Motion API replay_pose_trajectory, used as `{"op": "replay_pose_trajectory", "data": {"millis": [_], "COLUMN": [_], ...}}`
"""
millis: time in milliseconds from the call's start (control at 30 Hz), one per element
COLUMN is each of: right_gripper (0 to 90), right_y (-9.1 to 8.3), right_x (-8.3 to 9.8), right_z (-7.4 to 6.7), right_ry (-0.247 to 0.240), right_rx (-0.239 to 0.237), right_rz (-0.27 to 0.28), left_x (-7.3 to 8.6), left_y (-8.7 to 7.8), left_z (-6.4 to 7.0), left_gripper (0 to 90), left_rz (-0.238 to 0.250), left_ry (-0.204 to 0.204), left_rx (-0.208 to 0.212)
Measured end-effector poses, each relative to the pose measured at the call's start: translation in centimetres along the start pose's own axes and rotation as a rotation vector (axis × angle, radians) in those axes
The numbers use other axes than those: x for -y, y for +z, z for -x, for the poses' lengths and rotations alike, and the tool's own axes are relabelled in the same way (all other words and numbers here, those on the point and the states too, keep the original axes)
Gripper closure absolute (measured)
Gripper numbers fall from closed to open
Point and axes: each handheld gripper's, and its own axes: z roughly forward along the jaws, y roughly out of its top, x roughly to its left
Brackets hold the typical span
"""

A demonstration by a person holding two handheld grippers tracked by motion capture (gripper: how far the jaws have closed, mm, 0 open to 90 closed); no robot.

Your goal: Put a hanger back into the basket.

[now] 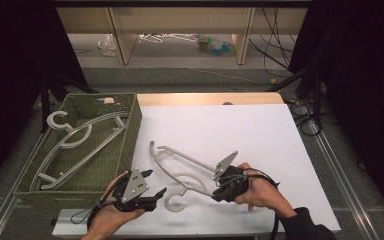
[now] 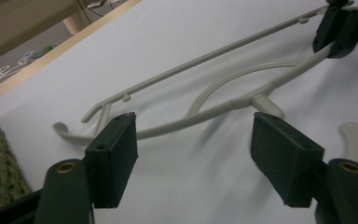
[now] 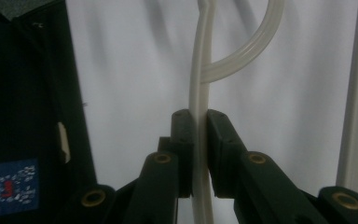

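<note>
Basket (image 1: 133, 131): green woven, at the table's left edge – holds pale hangers (image 1: 80, 142), at least two, overlapping so the exact count is unclear; one hook rests on the rim at the far left corner.
Hanger (image 1: 180, 172): one, pale plastic, on the white sheet (image 1: 240, 130) just right of the basket, hook toward the person.
Right gripper (image 1: 219, 186): jaws clamped on an arm of the hanger; in the right gripper view the pads (image 3: 184, 140) press it from both sides.
Left gripper (image 1: 156, 186): jaws apart, nothing between them; the hanger lies just beyond the pads (image 2: 114, 156), and the hook end shows past the right-hand jaw.
Hidden: the hanger's hook cut short by the jaw in the left gripper view; basket's far inside wall dark.
Count: two grippers, one basket, one loose hanger.
</note>
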Motion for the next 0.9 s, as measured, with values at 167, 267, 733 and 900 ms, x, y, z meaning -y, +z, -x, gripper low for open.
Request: {"op": "replay_pose_trajectory", "data": {"millis": [167, 267, 733, 900], "right_gripper": [82.3, 82.3, 82.3, 82.3], "right_y": [-0.6, -1.2, -1.9, -1.9], "right_x": [0.0, 0.2, 0.6, 0.7], "right_z": [-0.8, -1.2, -2.0, -1.9], "right_ry": [-0.036, -0.06, -0.099, -0.121], "right_rx": [-0.017, -0.034, -0.095, -0.101], "right_rz": [0.009, 0.012, 0.02, 0.027], "left_x": [-0.6, -0.5, -0.3, -0.5], "left_y": [1.0, 1.5, 3.9, 4.5], "left_z": [-0.2, -0.3, 0.9, 0.8], "left_gripper": [35.8, 36.6, 43.5, 52.9], "left_rz": [-0.072, -0.115, -0.175, -0.179], "left_ry": [0.097, 0.133, 0.271, 0.255], "left_rx": [0.027, 0.054, 0.243, 0.294]}}
